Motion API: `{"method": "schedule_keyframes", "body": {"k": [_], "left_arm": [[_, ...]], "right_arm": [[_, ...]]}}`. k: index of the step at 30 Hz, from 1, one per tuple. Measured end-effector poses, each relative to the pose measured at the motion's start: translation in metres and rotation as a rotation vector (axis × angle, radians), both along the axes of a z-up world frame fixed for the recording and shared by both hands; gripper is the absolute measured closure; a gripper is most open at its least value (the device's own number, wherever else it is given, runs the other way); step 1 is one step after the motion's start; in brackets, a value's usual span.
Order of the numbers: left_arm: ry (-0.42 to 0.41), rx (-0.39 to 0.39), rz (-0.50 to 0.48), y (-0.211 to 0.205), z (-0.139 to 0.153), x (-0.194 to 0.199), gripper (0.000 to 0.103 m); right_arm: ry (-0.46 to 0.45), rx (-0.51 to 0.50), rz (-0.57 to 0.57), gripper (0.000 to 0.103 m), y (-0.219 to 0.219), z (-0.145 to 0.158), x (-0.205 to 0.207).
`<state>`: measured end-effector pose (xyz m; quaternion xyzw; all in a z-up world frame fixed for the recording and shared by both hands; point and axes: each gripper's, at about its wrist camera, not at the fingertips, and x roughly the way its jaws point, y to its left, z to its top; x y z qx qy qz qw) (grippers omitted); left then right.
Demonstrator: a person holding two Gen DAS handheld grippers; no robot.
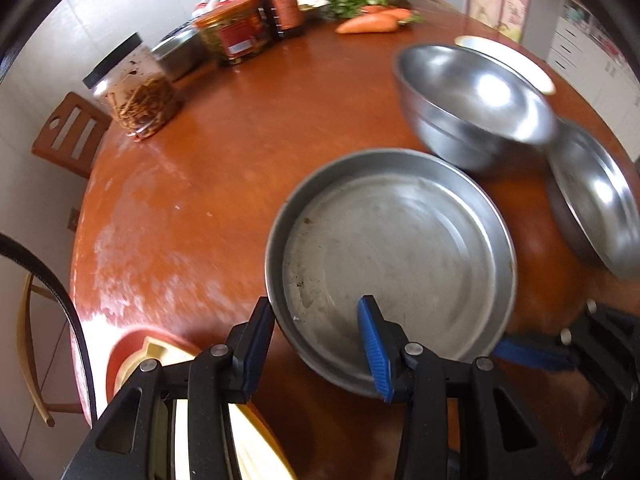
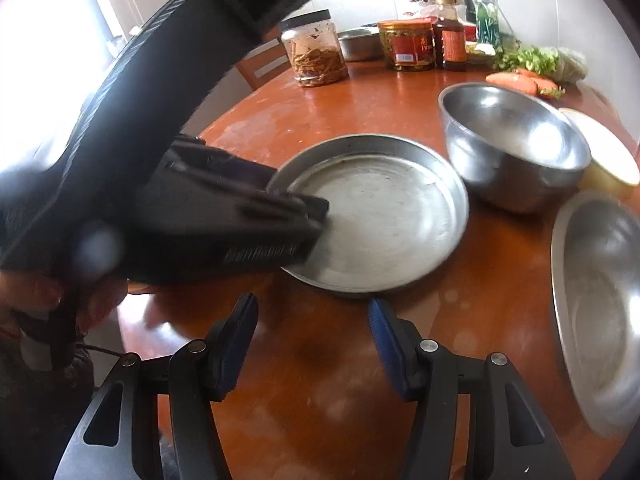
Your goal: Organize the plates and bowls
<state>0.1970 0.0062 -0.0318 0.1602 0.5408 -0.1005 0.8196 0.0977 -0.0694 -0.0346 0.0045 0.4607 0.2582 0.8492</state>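
Note:
A flat round metal pan (image 1: 400, 248) lies on the brown round table (image 1: 224, 168); it also shows in the right wrist view (image 2: 384, 216). My left gripper (image 1: 316, 312) is open and straddles the pan's near rim, one finger outside and one inside. A deep steel bowl (image 1: 472, 104) stands just behind the pan, seen too in the right wrist view (image 2: 516, 140). A shallow steel plate (image 1: 596, 200) lies to the right (image 2: 600, 304). My right gripper (image 2: 312, 312) is open and empty, hovering over bare table just in front of the pan.
A yellow-white plate (image 2: 608, 152) sits behind the steel bowl. Jars (image 1: 136, 88), a sauce bottle (image 1: 284, 4), a steel tin (image 1: 180, 52), carrots (image 1: 368, 22) and greens crowd the table's far side. A wooden chair (image 1: 68, 136) stands at the left. A yellow dish (image 1: 168, 360) is under my left gripper.

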Motion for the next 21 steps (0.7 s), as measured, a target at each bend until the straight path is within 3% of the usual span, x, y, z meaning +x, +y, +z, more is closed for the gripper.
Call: {"method": "schedule_keyframes", "body": {"k": [11, 21], "left_arm": [[-0.015, 0.000, -0.058, -0.018, 0.000, -0.049, 0.059], [-0.035, -0.016, -0.074, -0.035, 0.000, -0.102, 0.059]], "right_arm": [[-0.076, -0.054, -0.046, 0.043, -0.045, 0.018, -0.054], [-0.086, -0.046, -0.130, 0.044, -0.086, 0.026, -0.065]]}}
